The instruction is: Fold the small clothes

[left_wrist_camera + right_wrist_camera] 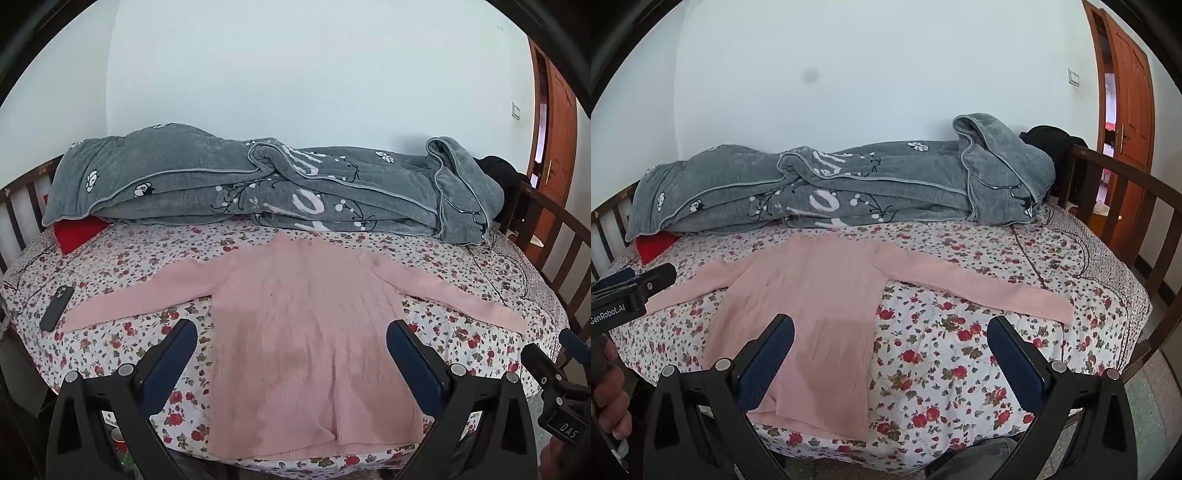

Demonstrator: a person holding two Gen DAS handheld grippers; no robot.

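Both the left gripper point(291, 350) and right gripper point(892, 347) gape wide, holding nothing, low in frame. One pink sweater point(295, 332) lies flat at center on the floral bed point(110, 343), sleeves spread. One phone point(56, 308) lies at left; one grey quilt point(258, 188) is bunched across the top.

One pink sweater point(295, 332) lies on one bed point(110, 350) with a flowered sheet, and it has two sleeves. One grey quilt point(258, 192) is bunched along the back. One red cushion point(75, 230) shows under the quilt's left end. One dark phone point(56, 308) lies on the sheet. One black garment point(1052, 138) sits at the right rail. Two claws are in view: the left claw point(291, 354) and the right claw point(890, 350), each with two blue-padded fingers. One wooden door point(1130, 92) and one wall switch point(1073, 77) are behind.
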